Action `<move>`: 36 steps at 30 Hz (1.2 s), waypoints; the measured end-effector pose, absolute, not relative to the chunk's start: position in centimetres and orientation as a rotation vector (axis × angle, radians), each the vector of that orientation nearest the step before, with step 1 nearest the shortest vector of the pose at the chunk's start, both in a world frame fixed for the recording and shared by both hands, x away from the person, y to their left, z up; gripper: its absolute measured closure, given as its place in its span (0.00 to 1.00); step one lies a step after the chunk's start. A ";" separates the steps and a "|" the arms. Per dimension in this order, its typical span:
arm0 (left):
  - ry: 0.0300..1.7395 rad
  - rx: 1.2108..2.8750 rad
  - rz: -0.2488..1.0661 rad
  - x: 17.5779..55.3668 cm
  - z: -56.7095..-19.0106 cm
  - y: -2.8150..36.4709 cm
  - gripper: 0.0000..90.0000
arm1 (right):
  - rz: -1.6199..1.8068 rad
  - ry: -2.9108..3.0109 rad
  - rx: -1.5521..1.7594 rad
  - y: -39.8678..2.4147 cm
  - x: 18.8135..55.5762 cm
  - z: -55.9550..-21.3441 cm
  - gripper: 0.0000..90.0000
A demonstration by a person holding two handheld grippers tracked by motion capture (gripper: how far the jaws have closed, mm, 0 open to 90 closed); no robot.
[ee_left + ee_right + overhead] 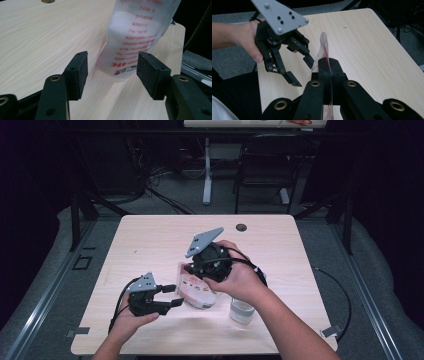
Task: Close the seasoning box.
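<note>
Two grippers working: right gripper (329, 72) is clamping the powder bag's (135, 37) edge; left gripper (112, 72) is standing wide, bag between its pads untouched.

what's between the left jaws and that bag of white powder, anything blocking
Nothing visible. The left gripper stands open just short of the bag, with bare table between them. The right gripper is shut on the bag's top edge, holding it upright. The small jar stands off to the other side.
</note>
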State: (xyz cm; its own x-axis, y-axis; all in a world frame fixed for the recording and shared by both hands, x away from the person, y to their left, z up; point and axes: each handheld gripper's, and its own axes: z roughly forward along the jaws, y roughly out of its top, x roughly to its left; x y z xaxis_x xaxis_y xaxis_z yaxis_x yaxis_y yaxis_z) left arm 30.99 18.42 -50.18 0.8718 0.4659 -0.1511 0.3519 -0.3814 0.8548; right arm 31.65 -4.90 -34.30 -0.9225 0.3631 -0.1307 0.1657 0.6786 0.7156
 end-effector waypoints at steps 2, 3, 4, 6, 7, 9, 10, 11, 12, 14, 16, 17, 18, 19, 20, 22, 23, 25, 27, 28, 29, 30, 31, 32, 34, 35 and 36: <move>0.589 2.023 0.130 31.0 -50.3 18.2 0.47 | 1.101 2.633 0.421 -5.0 31.6 -34.1 1.00; 0.585 2.023 0.126 31.0 -50.4 18.0 0.47 | 1.113 2.635 0.419 -5.1 31.5 -34.0 1.00; 0.580 2.026 0.128 31.0 -50.4 17.9 0.47 | 1.108 2.635 0.412 -5.1 31.4 -33.9 1.00; 0.568 2.034 0.131 31.0 -50.5 17.8 0.47 | 1.112 2.636 0.403 -5.2 31.4 -33.8 1.00; 0.566 2.041 0.130 31.0 -50.6 17.7 0.47 | 1.114 2.638 0.400 -5.2 31.3 -33.8 1.00; 0.554 2.046 0.119 31.0 -50.7 17.6 0.47 | 1.119 2.640 0.401 -5.3 31.3 -33.8 1.00; 0.550 2.050 0.107 31.0 -50.8 17.5 0.47 | 1.118 2.640 0.400 -5.3 31.3 -33.8 1.00; 0.545 2.050 0.098 30.9 -50.9 17.4 0.47 | 1.119 2.641 0.397 -5.3 31.3 -33.8 1.00; 0.540 2.052 0.091 30.9 -51.0 17.3 0.47 | 1.121 2.640 0.395 -5.3 31.2 -33.8 1.00; 0.531 2.061 0.091 30.9 -51.1 17.1 0.47 | 1.120 2.643 0.392 -5.3 31.1 -33.8 1.00; 0.521 2.067 0.091 30.9 -51.2 17.0 0.47 | 1.120 2.645 0.385 -5.3 31.0 -33.8 1.00; 0.517 2.071 0.090 30.9 -51.2 16.9 0.47 | 1.118 2.646 0.382 -5.3 31.0 -33.8 1.00; 0.511 2.073 0.091 30.9 -51.3 16.8 0.47 | 1.119 2.646 0.378 -5.3 30.9 -33.8 1.00; 0.506 2.076 0.092 30.8 -51.3 16.8 0.46 | 1.116 2.646 0.372 -5.3 30.9 -33.7 1.00; 0.501 2.088 0.091 30.8 -51.4 16.7 0.46 | 1.116 2.648 0.371 -5.3 30.8 -33.7 1.00; 0.492 2.091 0.083 30.8 -51.5 16.5 0.47 | 1.125 2.651 0.367 -5.3 30.7 -33.7 1.00; 0.487 2.096 0.087 30.8 -51.6 16.4 0.47 | 1.132 2.650 0.367 -5.4 30.7 -33.6 1.00; 0.484 2.099 0.089 30.8 -51.7 16.2 0.47 | 1.140 2.647 0.367 -5.4 30.7 -33.6 1.00; 0.476 2.086 0.083 30.8 -51.8 16.2 0.48 | 1.146 2.641 0.369 -5.5 30.7 -33.6 1.00; 0.477 2.082 0.072 30.8 -51.9 16.2 0.50 | 1.145 2.640 0.369 -5.5 30.7 -33.6 1.00; 0.478 2.074 0.059 30.8 -51.9 16.3 0.51 | 1.147 2.639 0.374 -5.6 30.7 -33.6 1.00; 0.480 2.075 0.058 30.9 -52.0 16.3 0.52 | 1.142 2.639 0.373 -5.6 30.7 -33.6 1.00; 0.480 2.066 0.055 30.9 -52.0 16.4 0.53 | 1.142 2.639 0.372 -5.6 30.7 -33.6 1.00; 0.484 2.063 0.054 30.9 -52.0 16.4 0.54 | 1.144 2.639 0.372 -5.6 30.7 -33.6 1.00; 0.493 2.062 0.048 30.9 -51.9 16.6 0.60 | 1.155 2.629 0.371 -5.6 30.5 -33.6 1.00; 0.495 2.055 0.045 30.9 -51.9 16.7 0.60 | 1.155 2.629 0.371 -5.6 30.5 -33.6 1.00; 0.492 2.057 0.047 31.0 -51.8 16.8 0.61 | 1.162 2.627 0.372 -5.6 30.5 -33.6 1.00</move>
State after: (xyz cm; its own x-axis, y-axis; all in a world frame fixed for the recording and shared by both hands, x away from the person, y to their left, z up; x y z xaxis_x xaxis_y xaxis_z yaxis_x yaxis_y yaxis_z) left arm 30.97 16.76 -51.81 0.9170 0.3625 -0.1665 0.3248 -0.4362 0.8392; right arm 30.49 -5.58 -33.57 -0.9376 0.3267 -0.1191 0.1317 0.6507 0.7479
